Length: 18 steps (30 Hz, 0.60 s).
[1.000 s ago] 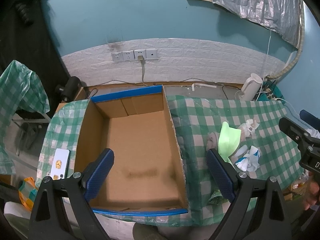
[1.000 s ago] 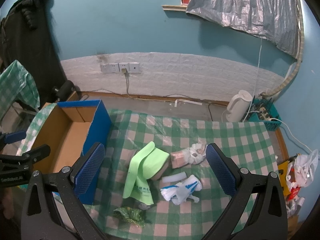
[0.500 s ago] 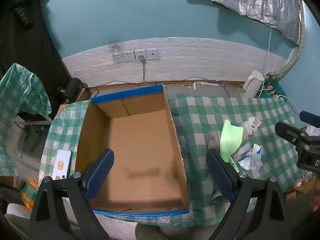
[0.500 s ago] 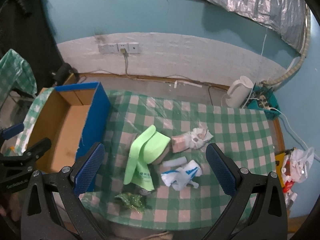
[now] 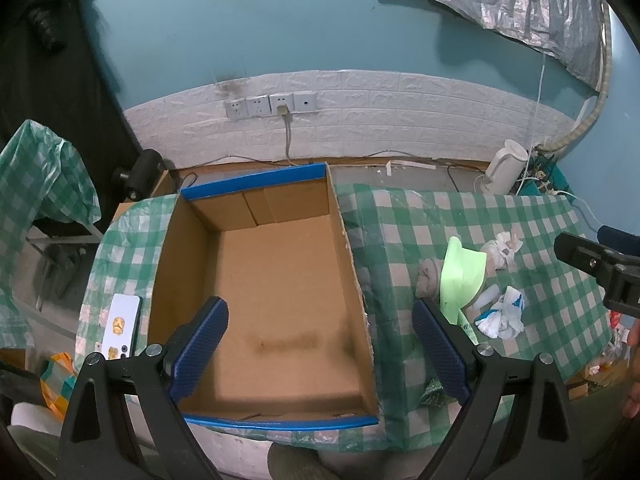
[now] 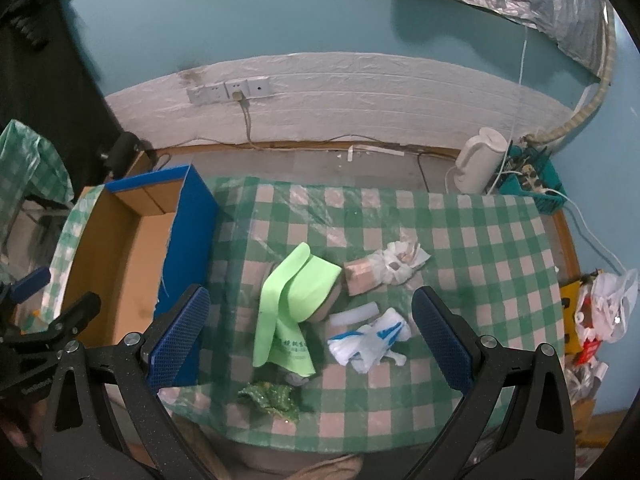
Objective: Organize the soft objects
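Note:
An empty cardboard box with blue edges [image 5: 280, 280] [image 6: 132, 248] sits at the table's left. My left gripper [image 5: 320, 344] hangs open and empty above it. My right gripper [image 6: 312, 340] is open and empty, high above a cluster of soft things on the green checked cloth: a light green bag [image 6: 296, 300] [image 5: 460, 276], a white-and-blue plastic bag [image 6: 368, 340] [image 5: 500, 312], a knotted white bag [image 6: 400, 264] beside a pinkish block [image 6: 360, 276], a white tube [image 6: 352, 314], and a dark green crumpled piece [image 6: 272, 396] at the front edge.
A white phone [image 5: 120, 328] lies on the cloth left of the box. A white kettle [image 6: 476, 164] and a blue basket of cables [image 6: 524, 184] stand behind the table at the right. Plastic bags [image 6: 600, 304] hang off the right side.
Both grippers have risen and drawn back a little, so the table looks smaller and lower. Nothing on the table has moved.

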{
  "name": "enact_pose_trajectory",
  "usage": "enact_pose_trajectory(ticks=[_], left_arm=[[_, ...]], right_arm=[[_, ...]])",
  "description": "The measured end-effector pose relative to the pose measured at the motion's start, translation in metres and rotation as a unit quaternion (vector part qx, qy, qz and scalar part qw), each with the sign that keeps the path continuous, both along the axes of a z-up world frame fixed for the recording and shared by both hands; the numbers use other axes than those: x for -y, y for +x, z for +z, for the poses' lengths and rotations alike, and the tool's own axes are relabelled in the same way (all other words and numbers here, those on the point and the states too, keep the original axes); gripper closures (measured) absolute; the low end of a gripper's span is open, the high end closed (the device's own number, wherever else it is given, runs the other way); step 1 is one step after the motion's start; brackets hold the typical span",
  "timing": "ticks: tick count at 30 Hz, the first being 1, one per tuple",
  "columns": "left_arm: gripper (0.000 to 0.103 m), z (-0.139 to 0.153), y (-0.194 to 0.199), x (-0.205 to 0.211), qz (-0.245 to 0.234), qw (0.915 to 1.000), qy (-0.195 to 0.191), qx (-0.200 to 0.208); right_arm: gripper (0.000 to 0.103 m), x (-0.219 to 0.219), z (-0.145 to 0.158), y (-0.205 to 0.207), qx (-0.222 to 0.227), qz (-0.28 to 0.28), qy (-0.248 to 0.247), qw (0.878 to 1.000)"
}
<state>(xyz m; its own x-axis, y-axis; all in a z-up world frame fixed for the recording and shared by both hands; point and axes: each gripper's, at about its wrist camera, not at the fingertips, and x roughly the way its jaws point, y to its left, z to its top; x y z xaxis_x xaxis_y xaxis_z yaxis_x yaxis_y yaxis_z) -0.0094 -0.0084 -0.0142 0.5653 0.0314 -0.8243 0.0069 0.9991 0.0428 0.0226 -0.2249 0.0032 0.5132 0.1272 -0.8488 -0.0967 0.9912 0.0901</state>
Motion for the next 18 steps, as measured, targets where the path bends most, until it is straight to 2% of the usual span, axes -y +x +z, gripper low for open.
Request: enact_pose_trajectory(ticks=[18], left_arm=[[0.009, -0.002, 0.012, -0.002, 0.003, 0.9998, -0.012, -0.018]], right_arm=[[0.002, -0.001, -0.006, 0.003, -0.001, 0.001, -0.009, 1.000]])
